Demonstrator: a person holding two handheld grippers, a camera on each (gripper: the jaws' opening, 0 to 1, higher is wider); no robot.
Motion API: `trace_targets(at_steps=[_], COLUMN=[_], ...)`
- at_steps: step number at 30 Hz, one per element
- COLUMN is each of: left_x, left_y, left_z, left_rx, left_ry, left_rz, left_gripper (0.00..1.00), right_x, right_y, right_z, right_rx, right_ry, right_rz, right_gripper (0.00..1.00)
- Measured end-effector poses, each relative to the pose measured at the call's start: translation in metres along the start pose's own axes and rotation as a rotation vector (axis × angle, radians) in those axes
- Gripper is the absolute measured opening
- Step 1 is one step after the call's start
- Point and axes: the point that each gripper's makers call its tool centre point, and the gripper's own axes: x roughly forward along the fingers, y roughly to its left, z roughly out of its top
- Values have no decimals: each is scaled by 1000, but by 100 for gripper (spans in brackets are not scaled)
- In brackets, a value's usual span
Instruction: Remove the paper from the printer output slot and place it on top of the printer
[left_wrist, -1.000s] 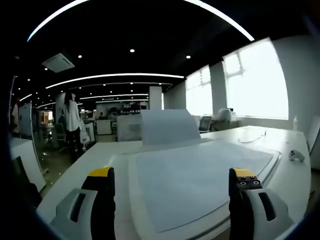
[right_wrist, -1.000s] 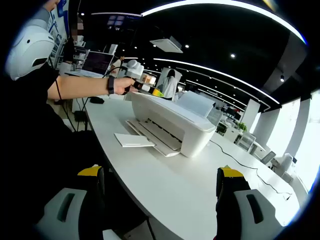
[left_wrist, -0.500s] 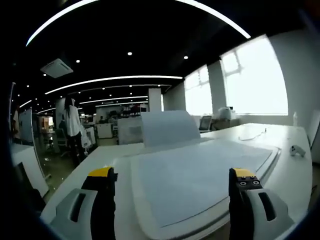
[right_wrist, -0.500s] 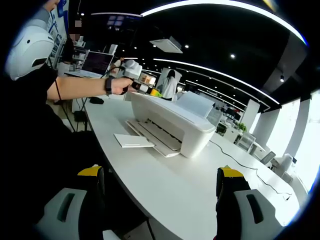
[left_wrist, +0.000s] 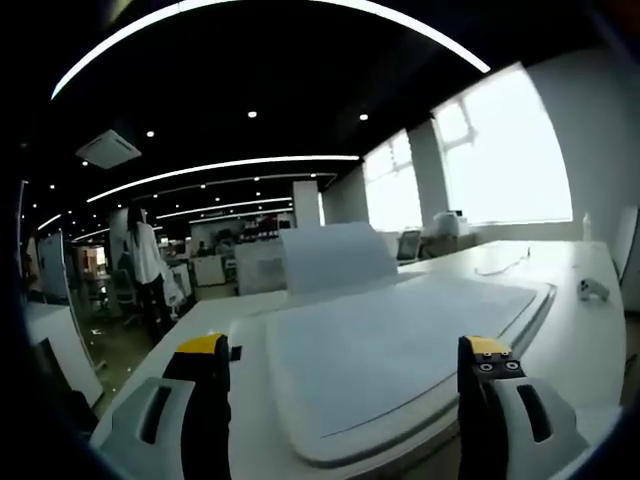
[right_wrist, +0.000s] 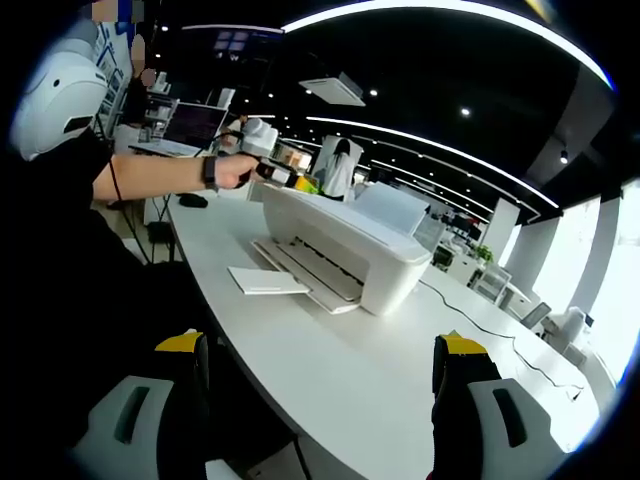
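I see flat white paper (left_wrist: 385, 345) on the smooth printer (right_wrist: 345, 250) ahead; my left gripper (left_wrist: 345, 365) and right gripper (right_wrist: 320, 365) both gape empty.

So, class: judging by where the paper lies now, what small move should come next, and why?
Probably withdraw the open left gripper from above the printer: a sheet of paper already lies flat on its top. Another sheet lies on the table by the output tray.

Open office around me: dark ceiling (left_wrist: 250, 60) with curved light strips (right_wrist: 440, 150). Bright windows (left_wrist: 500, 150) beyond my long white table (right_wrist: 330, 350).
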Motion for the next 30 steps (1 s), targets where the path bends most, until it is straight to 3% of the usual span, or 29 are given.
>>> trace_targets(at_steps=[20,30], left_x=[-8,-16], left_y=[7,5], left_z=[3,13], left_rx=[63,92], left_ry=[-12,-41], left_rz=[-17,-20], left_gripper=[97,97], right_x=[0,3], right_y=[0,0], right_z=[3,7], right_rx=[-3,-5], right_ry=[-3,-7], right_rz=[-1,0], right_gripper=[88,88])
